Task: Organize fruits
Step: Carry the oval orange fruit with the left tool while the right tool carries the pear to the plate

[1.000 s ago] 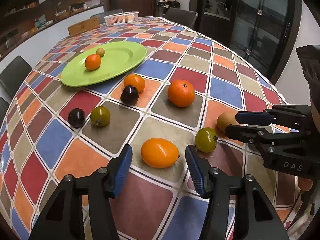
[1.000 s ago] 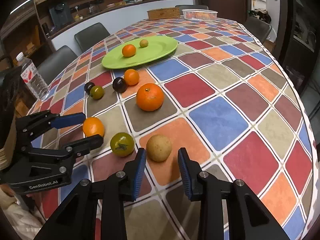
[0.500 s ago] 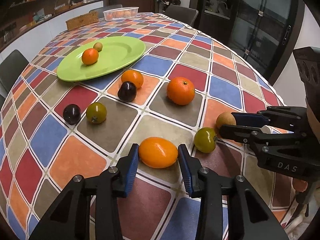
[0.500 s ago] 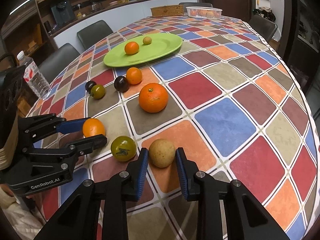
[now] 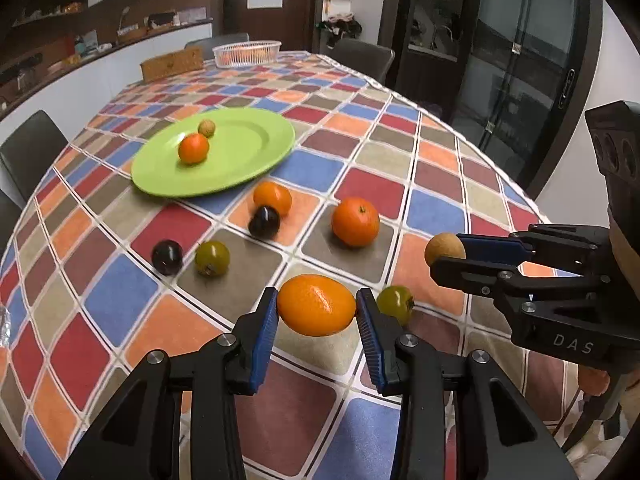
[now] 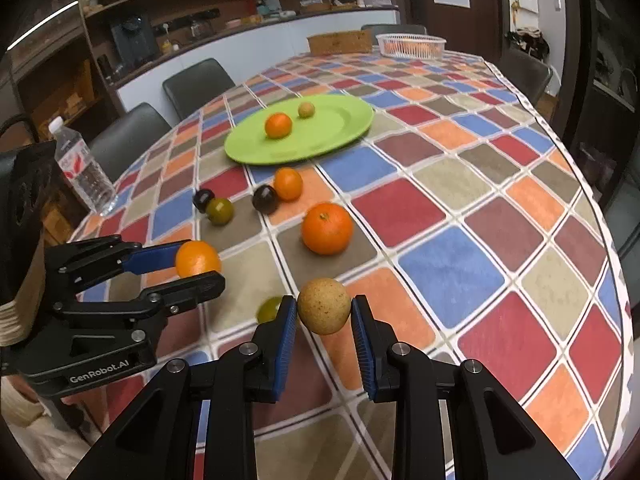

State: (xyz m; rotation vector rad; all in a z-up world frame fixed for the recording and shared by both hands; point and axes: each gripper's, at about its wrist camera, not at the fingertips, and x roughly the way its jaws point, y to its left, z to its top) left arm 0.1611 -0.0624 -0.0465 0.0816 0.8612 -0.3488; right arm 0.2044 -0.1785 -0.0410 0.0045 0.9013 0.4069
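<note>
Altogether ten fruits [image 5: 355,221], one plate [image 5: 256,152]

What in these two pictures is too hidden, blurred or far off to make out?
- White basket, both views: too far to tell its orange contents.
- Green fruit, right wrist view: half hidden behind the right gripper, blurred.
- Shelf items behind the table, both views: too small to identify.
- Person: only a sleeve at the right wrist view's lower left edge.

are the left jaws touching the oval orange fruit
Touching. The left wrist view shows both blue pads of the left gripper pressed against the ends of the oval orange fruit.
</note>
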